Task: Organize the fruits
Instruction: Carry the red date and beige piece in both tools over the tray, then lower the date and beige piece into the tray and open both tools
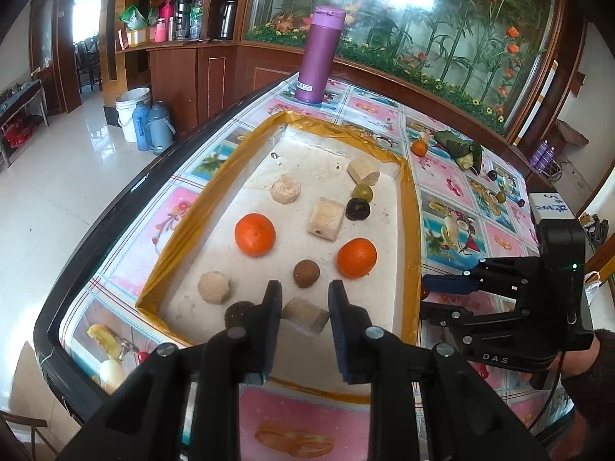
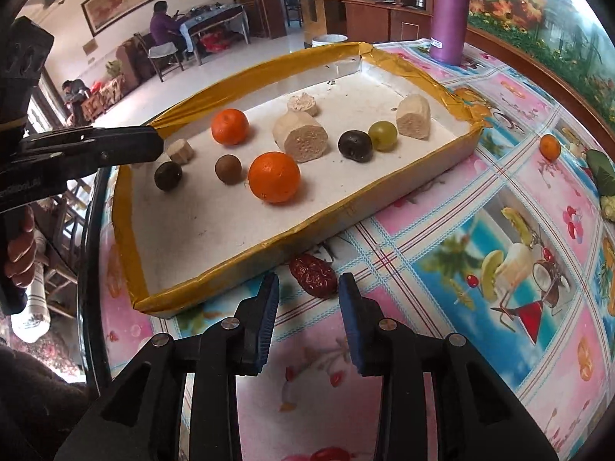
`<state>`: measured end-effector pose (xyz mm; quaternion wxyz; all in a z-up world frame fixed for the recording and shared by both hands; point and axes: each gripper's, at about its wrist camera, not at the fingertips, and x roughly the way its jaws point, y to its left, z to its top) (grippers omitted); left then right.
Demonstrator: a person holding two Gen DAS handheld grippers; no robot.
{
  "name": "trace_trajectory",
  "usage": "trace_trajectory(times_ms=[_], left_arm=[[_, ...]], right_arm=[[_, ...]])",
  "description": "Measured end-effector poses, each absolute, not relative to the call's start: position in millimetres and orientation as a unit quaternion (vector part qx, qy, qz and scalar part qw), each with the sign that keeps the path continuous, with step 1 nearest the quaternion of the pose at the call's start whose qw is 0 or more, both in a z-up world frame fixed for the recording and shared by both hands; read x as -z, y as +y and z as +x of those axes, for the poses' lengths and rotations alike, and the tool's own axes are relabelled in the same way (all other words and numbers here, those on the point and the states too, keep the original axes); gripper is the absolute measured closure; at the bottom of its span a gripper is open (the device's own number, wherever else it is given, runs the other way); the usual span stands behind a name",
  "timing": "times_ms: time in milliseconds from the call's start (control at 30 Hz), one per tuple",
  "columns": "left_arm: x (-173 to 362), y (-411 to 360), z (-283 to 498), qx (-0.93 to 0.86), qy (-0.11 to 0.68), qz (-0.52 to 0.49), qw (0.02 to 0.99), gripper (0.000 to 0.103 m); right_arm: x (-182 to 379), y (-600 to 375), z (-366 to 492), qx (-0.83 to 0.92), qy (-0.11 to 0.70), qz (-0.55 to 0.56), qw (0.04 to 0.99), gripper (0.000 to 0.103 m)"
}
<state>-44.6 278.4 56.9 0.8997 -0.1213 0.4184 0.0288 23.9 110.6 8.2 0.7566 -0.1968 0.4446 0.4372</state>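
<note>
A shallow white tray with a gold-taped rim (image 1: pixel 405 207) (image 2: pixel 384 196) holds two oranges (image 1: pixel 255 234) (image 1: pixel 356 257), a brown round fruit (image 1: pixel 306 273), dark fruits (image 1: pixel 358 208), a green grape (image 1: pixel 363 192) and several beige blocks. My left gripper (image 1: pixel 303 299) is open over the tray's near end, its fingers either side of a beige block (image 1: pixel 306 315) without closing on it. My right gripper (image 2: pixel 308 288) is open just outside the tray's near wall, its fingertips flanking a red date (image 2: pixel 312 276) on the tablecloth. It also shows in the left wrist view (image 1: pixel 442 292).
A purple flask (image 1: pixel 318 55) (image 2: pixel 450 11) stands beyond the tray's far end. A small orange (image 1: pixel 419 147) (image 2: pixel 549 146), a green leaf-wrapped item (image 1: pixel 459 150) and small dark fruits (image 1: pixel 492 175) lie on the patterned tablecloth to the right. The table edge (image 1: pixel 127 199) runs along the left.
</note>
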Motion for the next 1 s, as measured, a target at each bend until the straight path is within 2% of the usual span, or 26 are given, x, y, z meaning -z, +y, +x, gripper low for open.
trace_trajectory(times_ms=[100, 500, 733, 1000], left_arm=[[-57, 278, -48, -0.032, 0.419, -0.122, 0.899, 0.076], [-56, 280, -45, -0.031, 0.418, -0.129, 0.899, 0.076], [-59, 285, -29, -0.037, 0.415, -0.115, 0.902, 0.076], [-58, 296, 5, -0.036, 0.416, -0.110, 0.902, 0.076]], right_arm=[[-6, 114, 22, -0.428, 0.438, -0.222, 0.758, 0.081], [-38, 77, 32, -0.389, 0.423, -0.183, 0.797, 0.081], [-65, 106, 57, -0.398, 0.403, -0.158, 0.809, 0.081], [-60, 149, 85, -0.396, 0.415, -0.155, 0.804, 0.081]])
